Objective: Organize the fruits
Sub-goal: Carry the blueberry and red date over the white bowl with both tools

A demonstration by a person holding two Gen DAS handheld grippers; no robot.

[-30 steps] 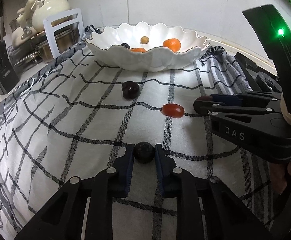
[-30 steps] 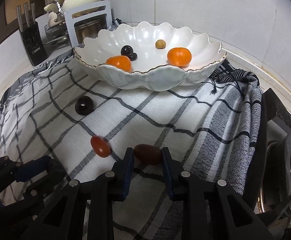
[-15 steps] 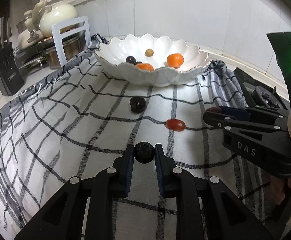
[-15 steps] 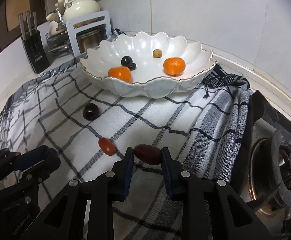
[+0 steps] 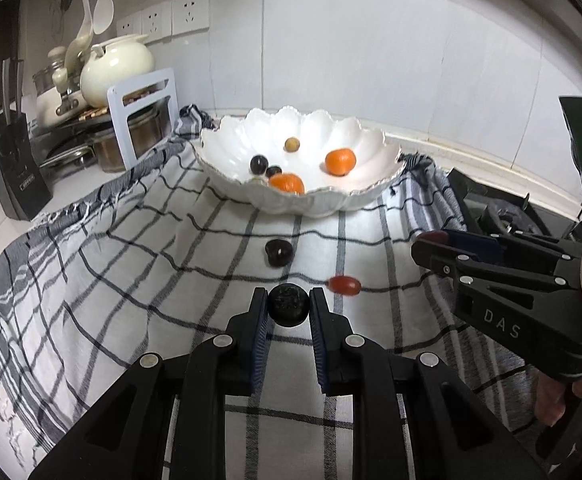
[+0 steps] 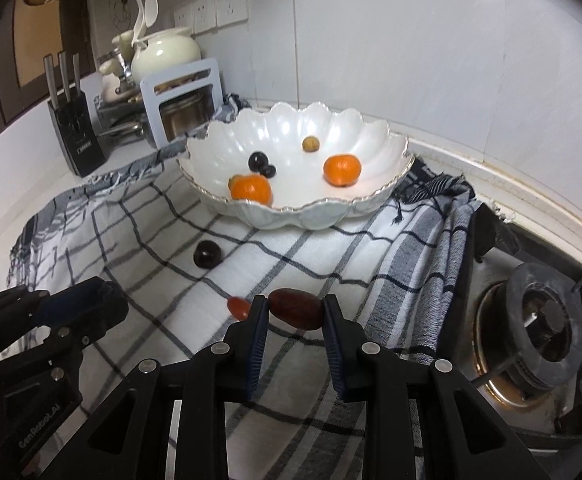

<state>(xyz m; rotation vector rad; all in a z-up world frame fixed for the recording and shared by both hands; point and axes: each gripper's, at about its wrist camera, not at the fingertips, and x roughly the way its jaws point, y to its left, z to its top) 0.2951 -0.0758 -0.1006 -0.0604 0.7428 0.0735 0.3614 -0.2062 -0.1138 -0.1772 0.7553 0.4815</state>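
Note:
My left gripper (image 5: 289, 305) is shut on a small round black fruit (image 5: 289, 305), lifted above the checked cloth (image 5: 131, 264). My right gripper (image 6: 295, 309) is shut on a dark red oblong fruit (image 6: 295, 308), also lifted. A white scalloped bowl (image 5: 365, 194) (image 6: 371, 204) at the back holds two oranges (image 6: 341, 169), dark berries (image 6: 257, 161) and a small tan fruit (image 6: 310, 143). On the cloth lie a dark plum-like fruit (image 5: 278, 252) (image 6: 207, 253) and a red cherry tomato (image 5: 343, 284) (image 6: 238, 306). The right gripper (image 5: 431, 240) shows at the right of the left wrist view.
A knife block (image 5: 15, 168) (image 6: 75, 136), a cream teapot (image 5: 115, 68), pots and a white rack (image 5: 143, 116) stand at the back left. A gas burner (image 6: 543, 316) lies to the right of the cloth. Tiled wall with sockets (image 5: 179, 16) behind.
Both grippers have risen with their fruits, so the bowl and the loose fruits on the cloth look farther away and lower in view.

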